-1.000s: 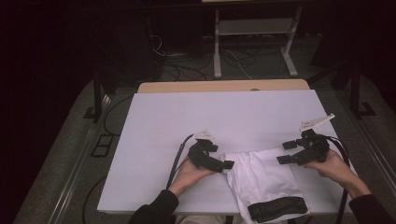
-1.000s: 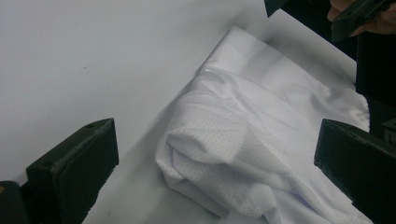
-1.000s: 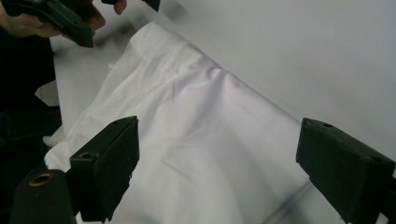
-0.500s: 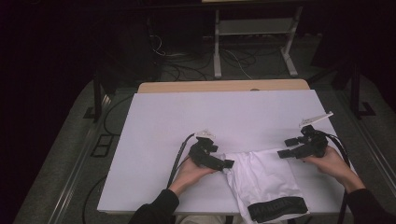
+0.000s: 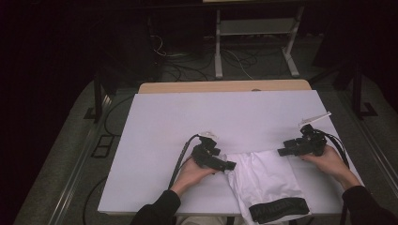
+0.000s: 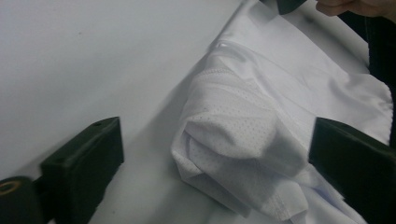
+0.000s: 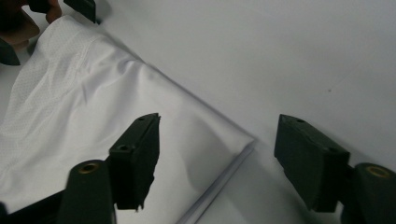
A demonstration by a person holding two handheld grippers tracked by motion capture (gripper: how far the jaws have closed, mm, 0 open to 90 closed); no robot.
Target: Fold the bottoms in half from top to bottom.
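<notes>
We see one white garment (image 5: 265,180) at the table's (image 5: 187,117) six o'clock edge, between two grippers: left gripper (image 5: 229,165) spread open around a bunched fold, right gripper (image 5: 281,152) closing, ungripped, over its corner.

Room around me dark, only the table (image 5: 187,122) lit from above; my close views soft-focus, slightly grainy, no glare.

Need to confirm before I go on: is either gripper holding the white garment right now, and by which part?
Nothing is held. The left gripper and the right gripper each straddle a corner of the white garment, jaws apart; the right's have just been closing.
</notes>
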